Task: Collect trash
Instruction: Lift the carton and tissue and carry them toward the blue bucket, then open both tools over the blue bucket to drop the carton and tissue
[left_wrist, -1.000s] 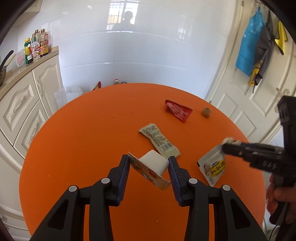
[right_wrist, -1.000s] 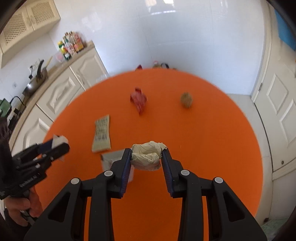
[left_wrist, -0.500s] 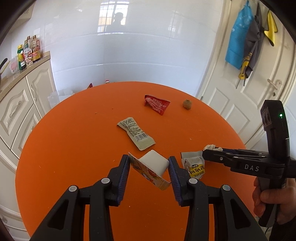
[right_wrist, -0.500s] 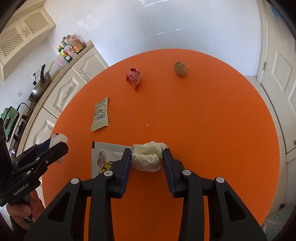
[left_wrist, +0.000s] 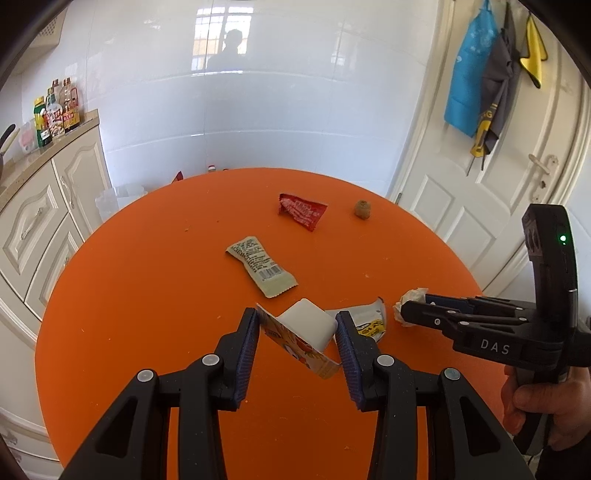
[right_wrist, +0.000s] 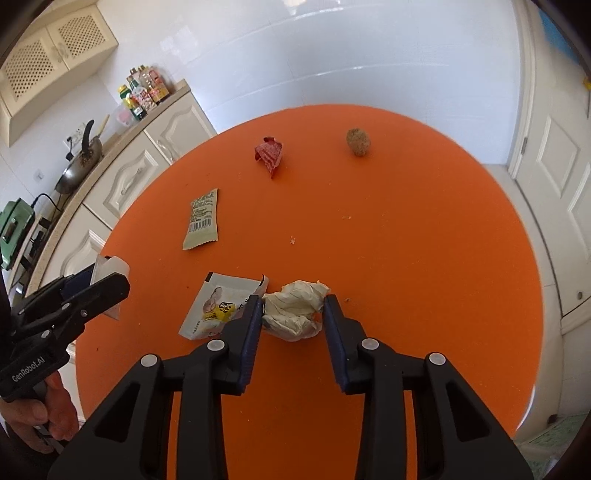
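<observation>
My left gripper (left_wrist: 297, 326) is shut on a white folded carton with a printed orange side (left_wrist: 303, 334), held above the round orange table (left_wrist: 147, 295). My right gripper (right_wrist: 293, 308) is shut on a crumpled cream paper ball (right_wrist: 295, 308), also above the table; it shows at the right of the left wrist view (left_wrist: 408, 312). On the table lie a white and yellow snack packet (right_wrist: 218, 306), a pale green barcode wrapper (left_wrist: 260, 266), a red wrapper (left_wrist: 301, 210) and a small brown lump (left_wrist: 362, 209).
Cream cabinets (left_wrist: 33, 218) with bottles (left_wrist: 55, 114) on the counter stand left of the table. A white door (left_wrist: 480, 192) with hanging cloths is at the right. A clear plastic tub (left_wrist: 114, 199) sits on the floor behind the table.
Both grippers have pulled back and risen from the table with their loads still held. The view of the table widens; the snack packet now lies just ahead of both grippers.
</observation>
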